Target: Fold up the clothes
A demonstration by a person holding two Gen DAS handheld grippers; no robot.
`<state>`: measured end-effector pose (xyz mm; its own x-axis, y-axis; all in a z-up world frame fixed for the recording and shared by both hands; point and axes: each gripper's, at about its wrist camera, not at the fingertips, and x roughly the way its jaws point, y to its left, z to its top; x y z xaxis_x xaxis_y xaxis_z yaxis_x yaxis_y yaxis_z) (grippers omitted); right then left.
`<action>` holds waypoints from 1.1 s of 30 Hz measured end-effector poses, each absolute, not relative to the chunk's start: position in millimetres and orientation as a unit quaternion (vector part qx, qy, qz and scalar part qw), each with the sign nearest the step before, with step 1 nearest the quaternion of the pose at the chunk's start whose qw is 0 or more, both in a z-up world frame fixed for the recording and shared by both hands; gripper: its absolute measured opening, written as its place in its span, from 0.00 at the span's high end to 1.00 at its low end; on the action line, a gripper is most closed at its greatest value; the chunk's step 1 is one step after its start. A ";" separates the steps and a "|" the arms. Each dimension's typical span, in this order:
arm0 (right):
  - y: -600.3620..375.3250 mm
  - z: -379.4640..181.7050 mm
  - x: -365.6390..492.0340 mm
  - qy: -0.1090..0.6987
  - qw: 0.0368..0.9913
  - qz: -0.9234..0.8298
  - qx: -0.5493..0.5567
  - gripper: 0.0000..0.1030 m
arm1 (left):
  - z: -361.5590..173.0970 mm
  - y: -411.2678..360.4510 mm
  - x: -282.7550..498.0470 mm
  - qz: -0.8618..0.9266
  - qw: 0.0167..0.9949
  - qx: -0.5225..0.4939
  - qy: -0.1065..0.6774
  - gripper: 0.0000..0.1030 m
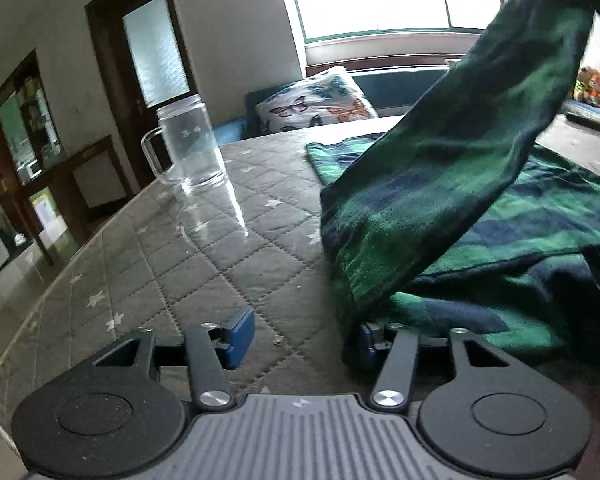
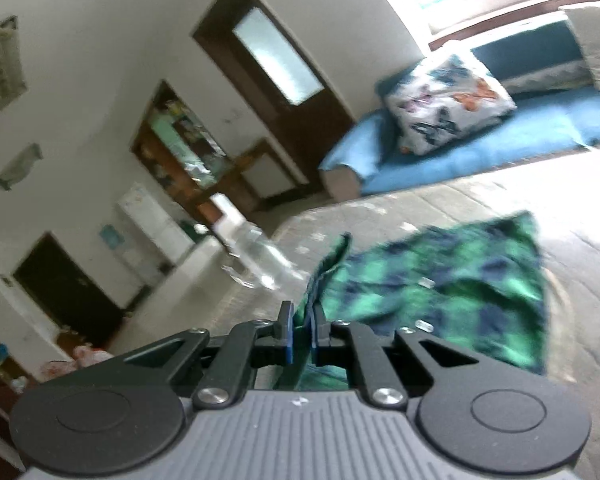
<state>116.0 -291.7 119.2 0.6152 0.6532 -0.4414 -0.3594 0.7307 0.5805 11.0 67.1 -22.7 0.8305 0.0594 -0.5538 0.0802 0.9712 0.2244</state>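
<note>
Step in hand: the right gripper [image 2: 300, 330], clamped on the green-and-navy plaid flannel garment [image 1: 440, 200], lifts one part. The left gripper [image 1: 304, 338], lower centre, stands released; next, grasp the nearby hem.

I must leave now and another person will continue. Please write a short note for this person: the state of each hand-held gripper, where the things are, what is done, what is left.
Left hand-held gripper: open, low over the quilted table, nothing held; the shirt's edge lies at its right finger.
Right hand-held gripper: shut on the green plaid shirt, holding a sleeve in the air.
The rest of the shirt lies spread on the table. A glass mug stands to its left, apart from it.
Done: one sleeve is picked up.
Left: probably lay it across the body, then fold the rest.
</note>
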 end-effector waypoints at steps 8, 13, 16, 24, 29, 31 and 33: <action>-320.7 27.3 109.8 0.421 0.861 0.194 0.210 0.93 | -23.6 64.5 8.3 -0.023 0.946 0.146 0.288 0.56; -318.2 -10.4 104.8 0.446 0.861 0.167 0.179 0.93 | -20.1 66.5 9.9 -0.037 0.943 0.148 0.295 0.55; -319.4 -13.1 98.6 0.443 0.864 0.164 0.175 0.93 | -14.8 70.7 8.2 -0.049 0.942 0.147 0.298 0.54; -316.5 19.8 83.4 0.371 0.904 0.161 0.136 0.93 | 12.1 87.2 -1.7 -0.106 0.940 0.141 0.293 0.52; -318.7 11.5 91.8 0.386 0.902 0.146 0.127 0.93 | 21.7 94.9 1.2 -0.115 0.939 0.146 0.290 0.52; -319.5 5.7 91.9 0.395 0.899 0.141 0.123 0.93 | 23.3 96.5 5.0 -0.114 0.939 0.146 0.291 0.52; -320.5 1.4 92.3 0.404 0.897 0.134 0.122 0.93 | 24.5 94.6 11.9 -0.113 0.939 0.143 0.291 0.58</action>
